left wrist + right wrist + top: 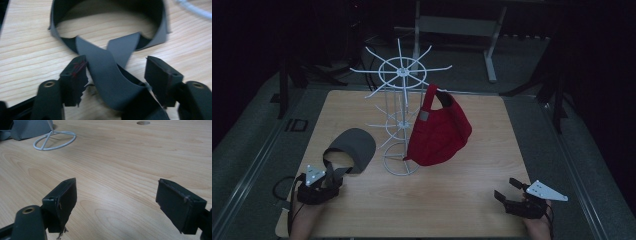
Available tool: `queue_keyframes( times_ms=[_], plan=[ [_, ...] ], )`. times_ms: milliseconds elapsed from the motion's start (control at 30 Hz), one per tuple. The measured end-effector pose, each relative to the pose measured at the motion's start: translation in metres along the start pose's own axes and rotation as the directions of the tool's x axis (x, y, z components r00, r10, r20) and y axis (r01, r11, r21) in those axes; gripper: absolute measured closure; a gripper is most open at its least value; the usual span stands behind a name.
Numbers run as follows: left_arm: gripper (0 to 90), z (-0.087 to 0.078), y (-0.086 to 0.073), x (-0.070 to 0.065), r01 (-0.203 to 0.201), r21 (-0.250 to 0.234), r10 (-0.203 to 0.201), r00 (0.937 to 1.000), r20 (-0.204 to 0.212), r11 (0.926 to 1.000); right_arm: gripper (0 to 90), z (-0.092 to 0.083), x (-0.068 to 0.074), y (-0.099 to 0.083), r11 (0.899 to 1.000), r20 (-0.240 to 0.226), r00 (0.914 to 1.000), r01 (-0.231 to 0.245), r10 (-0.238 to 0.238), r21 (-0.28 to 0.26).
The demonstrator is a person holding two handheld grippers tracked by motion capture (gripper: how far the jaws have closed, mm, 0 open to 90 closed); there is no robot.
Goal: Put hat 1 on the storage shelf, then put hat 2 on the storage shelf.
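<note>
Scene: pale wooden worktop [452,200] bearing a white wire hat stand [401,120], from one arm of which hangs a red fabric cap [439,132].
Object in hand: dark grey sun visor with a stiff brim and a flat strap [352,147], lying on the worktop just left of the stand's ring base.
Visor strap: two loose grey strap ends [110,67] crossing at the back of the headband, in the left gripper view.
Left hand-held gripper [334,172]: jaws apart, standing either side of the crossed strap ends; the pads do not press on the strap, so nothing is clamped.
Right hand-held gripper [120,202]: jaws wide apart over bare wood near the front right of the worktop, holding nothing, well apart from the visor.
Position of visor: directly ahead of the left hand-held gripper, strap between its jaws, brim pointing away toward the stand.
Step in hand (judged): grasping the visor by its strap.
Good practice (judged): centre the strap overlap between the pads, close on both layers at once, then lift level so the brim clears the wire arms.
</note>
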State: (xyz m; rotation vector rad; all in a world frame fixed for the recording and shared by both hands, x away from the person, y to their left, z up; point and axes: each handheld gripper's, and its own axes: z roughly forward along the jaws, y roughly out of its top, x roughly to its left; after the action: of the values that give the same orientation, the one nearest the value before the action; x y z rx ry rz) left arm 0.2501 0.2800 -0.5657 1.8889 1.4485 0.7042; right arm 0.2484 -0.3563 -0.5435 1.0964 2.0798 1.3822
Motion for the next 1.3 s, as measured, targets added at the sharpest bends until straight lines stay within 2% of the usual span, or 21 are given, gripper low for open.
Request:
queue_keyframes(
  times_ms=[33, 67, 133, 167, 233, 267, 367, 500, 667, 733, 767, 867, 933, 1100, 1167, 1300],
  plan=[
    [38.4, 0.004, 0.002, -0.001, 0.009, 0.029, -0.009, 1.0000, 0.001, 0.9995, 17.0, 0.000, 0.000, 0.000, 1.000, 0.000, 1.0000, 0.000, 0.000, 0.000],
    [47.3, 0.005, 0.002, -0.002, 0.002, 0.029, -0.002, 0.9999, -0.010, 0.9996, 17.0, 0.001, 0.000, 0.000, 1.000, -0.004, 1.0000, -0.007, 0.007, 0.002],
    [59.0, 0.004, 0.003, -0.005, -0.005, 0.035, 0.005, 0.9998, -0.018, 0.9994, 17.0, 0.001, -0.001, 0.000, 1.000, -0.006, 0.9999, -0.011, 0.011, 0.003],
    [65.3, 0.004, 0.004, -0.006, -0.010, 0.034, 0.011, 0.9992, -0.038, 0.9994, 17.0, 0.001, -0.001, 0.000, 1.000, -0.005, 0.9999, -0.012, 0.012, 0.002],
    [76.5, 0.002, 0.004, -0.005, -0.011, 0.031, 0.012, 0.9993, -0.035, 0.9994, 17.1, 0.000, -0.002, 0.000, 1.000, -0.010, 0.9997, -0.021, 0.021, -0.004],
    [81.5, 0.001, 0.004, -0.005, 0.000, 0.012, 0.000, 0.9992, -0.039, 0.9999, 17.2, 0.000, -0.002, -0.001, 1.000, -0.010, 0.9996, -0.025, 0.025, -0.008],
    [84.0, -0.009, 0.006, 0.000, 0.024, -0.050, -0.023, 0.9997, 0.007, 0.9984, 17.2, 0.000, -0.003, -0.002, 1.000, -0.008, 0.9997, -0.024, 0.024, -0.010],
    [84.8, -0.026, 0.012, 0.003, -0.004, -0.126, 0.012, 0.9980, 0.062, 0.9920, 17.2, 0.001, -0.004, -0.003, 1.000, -0.006, 0.9996, -0.028, 0.028, -0.004],
    [85.1, -0.037, 0.019, 0.000, -0.092, -0.107, 0.099, 0.9934, 0.058, 0.9899, 17.2, 0.001, -0.002, -0.002, 1.000, -0.011, 0.9996, -0.028, 0.028, 0.001],
    [85.2, -0.043, 0.021, -0.001, -0.102, -0.141, 0.111, 0.9920, 0.059, 0.9848, 17.2, 0.000, -0.002, -0.002, 0.999, -0.010, 0.9994, -0.032, 0.032, -0.001],
    [85.2, -0.047, 0.023, -0.002, -0.093, -0.167, 0.105, 0.9924, 0.064, 0.9815, 17.1, 0.000, -0.002, -0.002, 1.000, -0.009, 0.9995, -0.029, 0.029, -0.004],
    [85.2, -0.062, 0.034, -0.004, -0.107, -0.250, 0.127, 0.9896, 0.066, 0.9623, 17.2, -0.001, -0.002, -0.001, 0.999, -0.007, 0.9994, -0.034, 0.034, -0.011],
    [85.2, -0.072, 0.044, -0.005, -0.112, -0.297, 0.143, 0.9861, 0.084, 0.9482, 17.2, -0.002, -0.003, -0.001, 0.999, -0.005, 0.9993, -0.036, 0.036, -0.011],
    [85.3, -0.097, 0.072, -0.009, -0.146, -0.367, 0.192, 0.9770, 0.092, 0.9185, 17.2, -0.001, -0.002, -0.001, 0.999, -0.003, 0.9993, -0.037, 0.037, -0.010],
    [85.3, -0.108, 0.083, -0.011, -0.147, -0.400, 0.202, 0.9745, 0.098, 0.9048, 17.2, -0.002, -0.002, 0.000, 0.999, -0.001, 0.9994, -0.036, 0.036, -0.011],
    [85.4, -0.128, 0.098, -0.016, -0.179, -0.443, 0.237, 0.9683, 0.079, 0.8783, 17.2, -0.003, -0.002, 0.000, 0.999, -0.003, 0.9992, -0.039, 0.039, -0.015]
  ],
)
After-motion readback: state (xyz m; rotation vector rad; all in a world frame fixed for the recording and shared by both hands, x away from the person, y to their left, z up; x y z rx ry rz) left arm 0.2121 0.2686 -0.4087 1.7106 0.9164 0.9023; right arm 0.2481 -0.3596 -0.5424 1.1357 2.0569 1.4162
